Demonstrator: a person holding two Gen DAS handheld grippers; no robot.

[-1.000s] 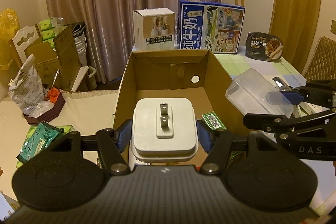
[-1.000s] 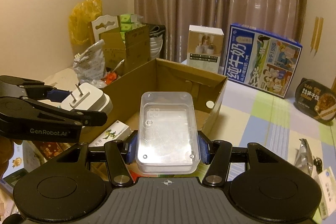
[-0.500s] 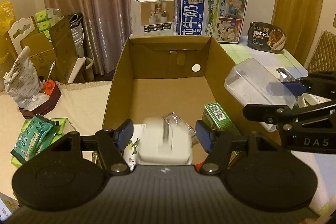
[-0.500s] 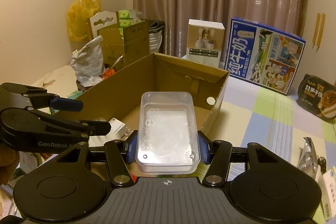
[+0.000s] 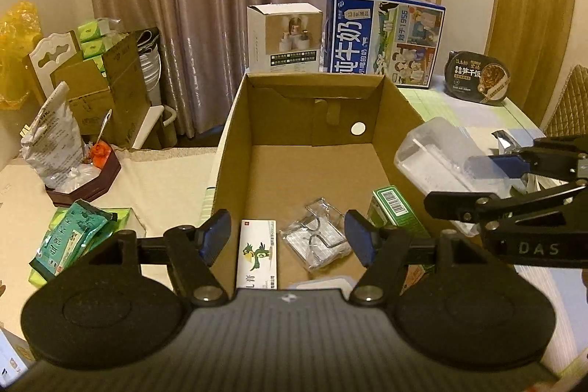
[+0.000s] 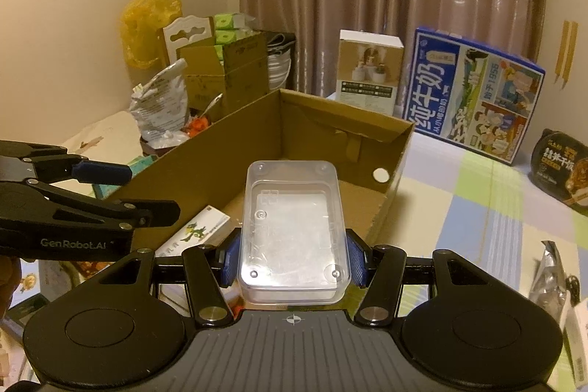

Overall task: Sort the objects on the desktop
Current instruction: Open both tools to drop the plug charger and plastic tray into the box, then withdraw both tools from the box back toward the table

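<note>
The open brown cardboard box (image 5: 257, 149) stands upright. On its floor lie a flat white carton with a green bird print (image 5: 258, 254), a crinkled clear plastic packet (image 5: 316, 237) and a green barcoded carton (image 5: 395, 214). A clear rectangular plastic container (image 6: 293, 230) is clamped between blue-padded fingers (image 6: 355, 258) above the box's near edge.

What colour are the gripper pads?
Blue, seen best in the left wrist view on the left gripper pads.
</note>
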